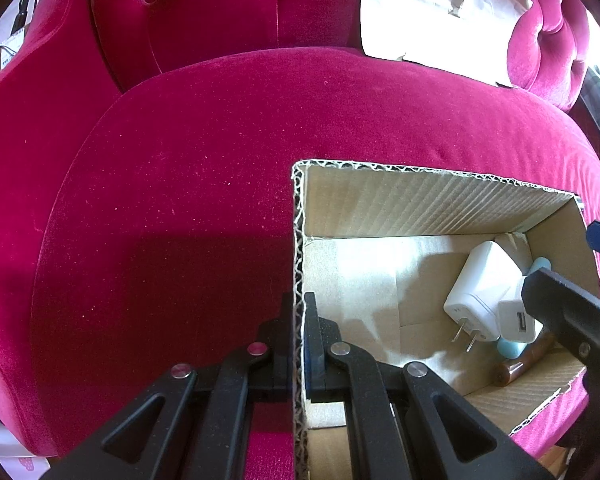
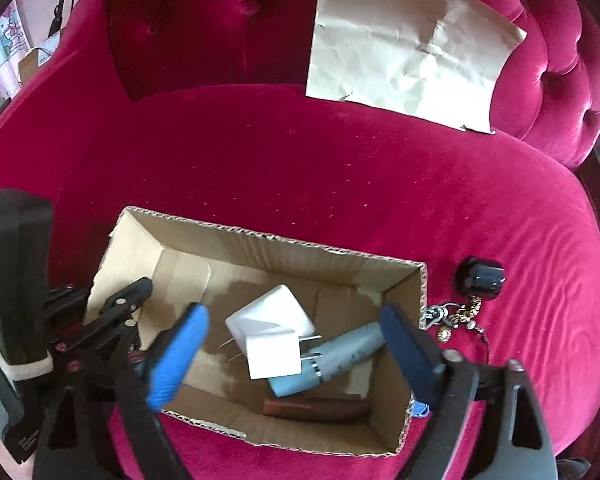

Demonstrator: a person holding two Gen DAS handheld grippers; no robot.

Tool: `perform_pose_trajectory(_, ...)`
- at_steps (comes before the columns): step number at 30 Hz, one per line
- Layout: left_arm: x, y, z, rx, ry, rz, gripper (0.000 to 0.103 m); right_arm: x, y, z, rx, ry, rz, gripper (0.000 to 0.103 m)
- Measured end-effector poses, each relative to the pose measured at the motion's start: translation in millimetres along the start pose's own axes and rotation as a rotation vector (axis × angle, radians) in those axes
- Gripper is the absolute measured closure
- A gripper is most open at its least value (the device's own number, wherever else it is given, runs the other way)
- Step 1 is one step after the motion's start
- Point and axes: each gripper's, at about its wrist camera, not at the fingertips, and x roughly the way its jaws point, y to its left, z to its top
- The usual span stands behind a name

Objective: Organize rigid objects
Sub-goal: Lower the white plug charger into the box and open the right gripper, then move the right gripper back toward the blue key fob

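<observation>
Steadying the cardboard box [image 2: 260,248] by its left wall, the left gripper [image 1: 299,320] clamps shut; the right gripper [image 2: 296,344] gapes empty above the chargers [image 2: 274,338], so next comes the keyring [image 2: 458,316] on the sofa [image 2: 340,168] outside the box's right wall.

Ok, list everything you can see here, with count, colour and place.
Box: one, brown cardboard, on the sofa seat.
Chargers: two, white, in the box.
Tube: one, grey-blue, in the box.
Brown stick: one, in the box, near wall.
Keys: one bunch, right of the box.
Black fob: one, beside the keys.
Paper: one, tan, against the backrest.
Sofa: one, red.
Left claw: shut on the box wall.
Right claw: open over the box.
</observation>
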Motion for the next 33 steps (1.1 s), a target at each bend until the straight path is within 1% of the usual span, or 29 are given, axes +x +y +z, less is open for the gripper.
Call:
perform_pose_trajectory(2, -0.5, -0.7, -0.9, -0.001, 0.000, 0.000, 0.100, 0.9, 0.8, 0.1, -0.012, 0.000, -0.011, 0.001)
perform_pose_trajectory(3, -0.7, -1.2, -1.4, 0.000, 0.000, 0.000, 0.100, 1.0, 0.9, -0.4, -0.016, 0.001, -0.014, 0.000)
perform_pose_trajectory(6, -0.9, -1.4, -1.8, 0.000, 0.000, 0.001, 0.100, 2.3, -0.3, -0.7, -0.014, 0.008, -0.020, 0.000)
perform_pose_trajectory(14, -1.4, 0.1, -1.4, 0.001, -0.002, 0.007, 0.100, -7.4, -7.5, -0.3, -0.004, -0.005, -0.006, 0.000)
perform_pose_trajectory(17, -1.1, 3.8, 0.9, 0.001, -0.002, 0.006, 0.100, -9.1, -12.1, -1.5, 0.003, 0.005, 0.007, 0.000)
perform_pose_trajectory(28, -0.7, 13.5, 8.2, 0.000, -0.005, 0.007, 0.101, -29.9, -41.0, -3.5, 0.014, -0.033, -0.020, 0.000)
perform_pose_trajectory(33, 0.1, 21.0, 12.5, 0.000, -0.005, 0.008, 0.101, -34.9, -56.7, -5.4, 0.030, -0.036, -0.035, 0.000)
